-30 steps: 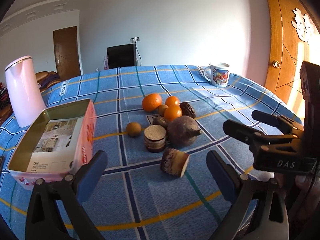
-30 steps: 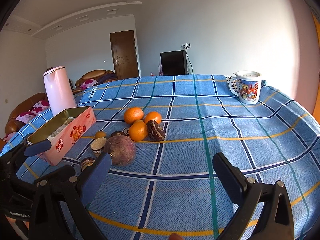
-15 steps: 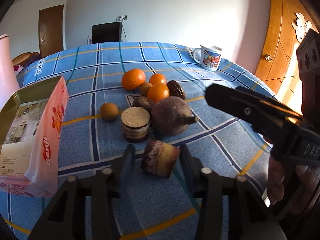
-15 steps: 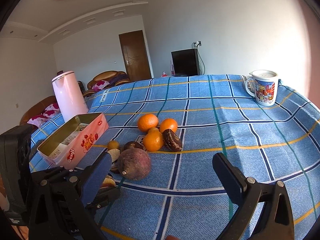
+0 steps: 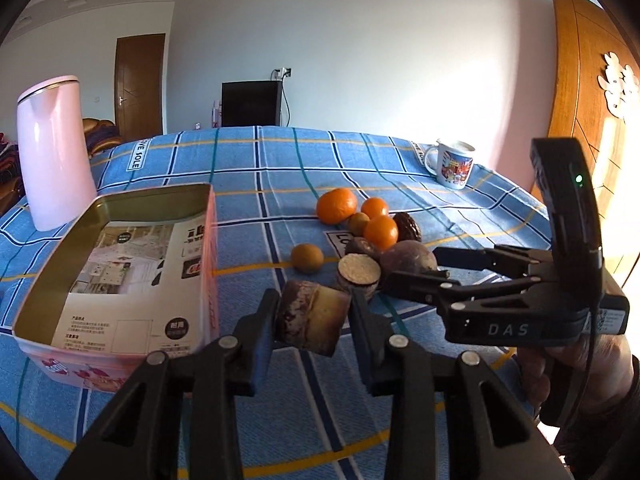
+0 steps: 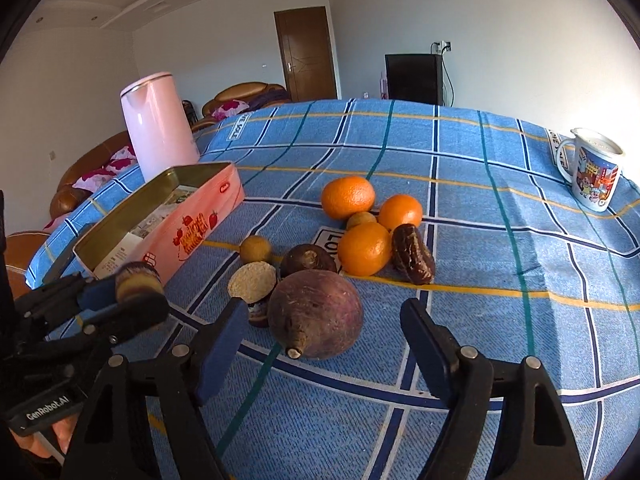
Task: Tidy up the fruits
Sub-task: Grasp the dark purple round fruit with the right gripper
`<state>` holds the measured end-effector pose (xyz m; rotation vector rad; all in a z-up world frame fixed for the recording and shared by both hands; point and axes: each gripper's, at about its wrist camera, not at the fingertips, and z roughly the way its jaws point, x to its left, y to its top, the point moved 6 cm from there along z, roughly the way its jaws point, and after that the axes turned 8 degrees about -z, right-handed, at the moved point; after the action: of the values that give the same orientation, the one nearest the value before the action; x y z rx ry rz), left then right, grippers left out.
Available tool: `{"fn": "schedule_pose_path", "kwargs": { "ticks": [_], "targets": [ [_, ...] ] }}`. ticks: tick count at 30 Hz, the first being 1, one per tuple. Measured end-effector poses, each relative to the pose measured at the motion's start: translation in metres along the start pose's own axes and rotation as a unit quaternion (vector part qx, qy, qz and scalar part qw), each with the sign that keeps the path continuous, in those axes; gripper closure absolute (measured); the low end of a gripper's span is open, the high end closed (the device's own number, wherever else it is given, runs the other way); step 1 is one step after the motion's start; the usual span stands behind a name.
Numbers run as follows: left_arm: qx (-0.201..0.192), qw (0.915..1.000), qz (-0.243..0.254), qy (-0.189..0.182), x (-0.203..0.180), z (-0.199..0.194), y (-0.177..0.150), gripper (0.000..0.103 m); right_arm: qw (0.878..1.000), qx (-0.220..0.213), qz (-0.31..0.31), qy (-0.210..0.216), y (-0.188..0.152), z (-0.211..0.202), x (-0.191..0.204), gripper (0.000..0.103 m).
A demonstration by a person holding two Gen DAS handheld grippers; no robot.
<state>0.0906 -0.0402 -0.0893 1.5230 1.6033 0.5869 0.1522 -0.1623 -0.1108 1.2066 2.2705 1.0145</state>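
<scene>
My left gripper [image 5: 314, 316] is shut on a cut chunk of purple-skinned, yellow-fleshed root [image 5: 312, 322], held off the blue checked cloth beside the pink tin [image 5: 211, 280]. From the right wrist view the same chunk [image 6: 138, 280] sits between the left fingers near the tin's wall [image 6: 192, 232]. My right gripper [image 6: 322, 312] is closing with the big round purple root [image 6: 316, 314] between its jaws; gaps still show on both sides. Behind lie three oranges [image 6: 348, 196], a pale-faced cut piece [image 6: 252, 280], a dark round fruit [image 6: 308, 260], small yellow-brown fruits [image 6: 255, 249] and a dark wrinkled piece [image 6: 412, 254].
The open tin is lined with printed paper and holds no fruit. A pink kettle [image 5: 54, 152] stands behind it at the far left. A printed mug [image 6: 594, 174] sits at the table's far right edge. A hand holds the right gripper's handle [image 5: 580, 364].
The left gripper came up to the cut chunk, shut on it and lifted it toward the tin. The right gripper moved in over the big purple root and its jaws have narrowed.
</scene>
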Motion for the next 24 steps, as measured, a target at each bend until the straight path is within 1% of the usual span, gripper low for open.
{"fn": "schedule_pose_path", "kwargs": {
  "ticks": [1,2,3,6,8,12,18,24],
  "targets": [
    [-0.001,1.0,-0.001,-0.001,0.001,0.0,0.0,0.066,1.0,0.012,0.0,0.005,-0.002,0.005,0.0,0.03],
    [-0.001,1.0,-0.001,-0.001,0.003,0.0,0.0,0.066,1.0,0.022,0.0,0.01,-0.003,0.009,0.001,0.044],
    [-0.002,1.0,-0.002,-0.001,0.004,0.0,0.001,0.066,0.999,0.026,-0.002,0.017,-0.004,0.011,0.001,0.049],
    [-0.009,1.0,-0.002,0.0,0.005,-0.003,0.001,0.066,0.999,0.023,0.004,0.024,-0.004,0.01,0.0,0.049],
    [-0.018,0.9998,0.0,0.006,0.005,-0.007,0.003,0.066,1.0,0.002,0.006,0.027,-0.002,0.003,0.0,0.049],
    [-0.035,0.9992,0.002,0.015,0.009,-0.017,0.009,0.066,0.999,-0.031,-0.003,0.01,0.002,-0.009,0.003,0.049],
    [-0.056,0.9978,-0.003,0.035,0.022,-0.027,0.02,0.066,0.997,-0.069,-0.028,0.0,0.017,-0.025,0.016,0.049],
    [-0.069,0.9963,-0.012,0.05,0.039,-0.032,0.027,0.066,0.994,-0.099,-0.05,0.002,0.034,-0.037,0.031,0.049]
  ]
}}
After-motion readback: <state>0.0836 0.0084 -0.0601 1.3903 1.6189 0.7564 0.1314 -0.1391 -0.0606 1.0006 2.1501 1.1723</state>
